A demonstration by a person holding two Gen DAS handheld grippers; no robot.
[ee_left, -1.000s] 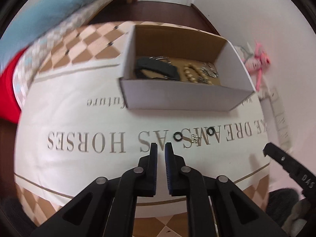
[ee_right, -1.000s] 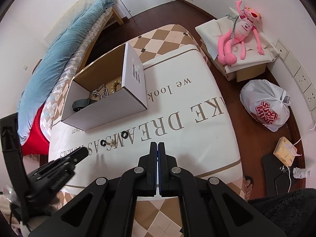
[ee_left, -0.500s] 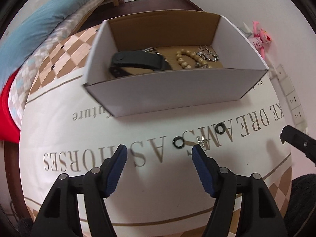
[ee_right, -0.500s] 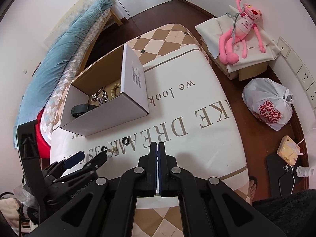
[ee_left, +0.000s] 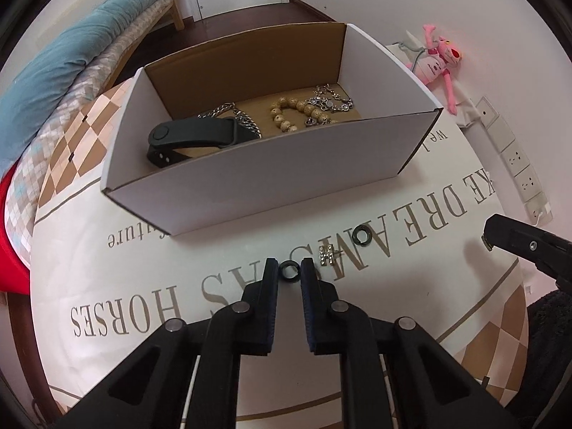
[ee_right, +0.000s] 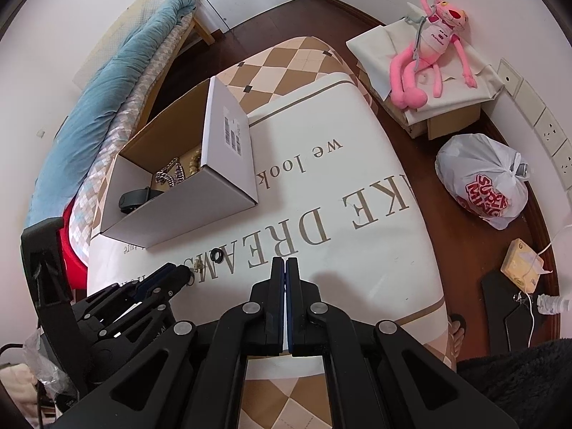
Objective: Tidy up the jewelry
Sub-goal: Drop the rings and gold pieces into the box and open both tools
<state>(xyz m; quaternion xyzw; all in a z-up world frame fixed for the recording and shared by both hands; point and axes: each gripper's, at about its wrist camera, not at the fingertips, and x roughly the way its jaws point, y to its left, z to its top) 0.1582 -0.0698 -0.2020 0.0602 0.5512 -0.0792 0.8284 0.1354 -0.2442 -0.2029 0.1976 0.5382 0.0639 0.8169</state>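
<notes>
On the cream printed tablecloth (ee_left: pixel 143 268), the white cardboard box with a brown inside (ee_left: pixel 250 175) stands at the back and already holds a black wristband (ee_left: pixel 200 134), a silver chain (ee_left: pixel 243 118), a string of tan wooden beads (ee_left: pixel 296 111) and a jewelled silver bracelet (ee_left: pixel 329 100). In front of it the left gripper (ee_left: pixel 289 273) has just been closing its jaws, and they now pinch a small black ring (ee_left: pixel 290 271) that lies on the cloth. Just to the right of the ring lies a sparkly H-shaped charm (ee_left: pixel 326 254), and further right a second small black ring (ee_left: pixel 361 236). At the far right the right gripper (ee_right: pixel 286 268) hovers idle, fingers pressed together on nothing. The step in hand looks like picking up the first ring; the next move probably calls for a steady lift without losing so thin a piece, then carrying it over the near wall of the box and letting go inside.
</notes>
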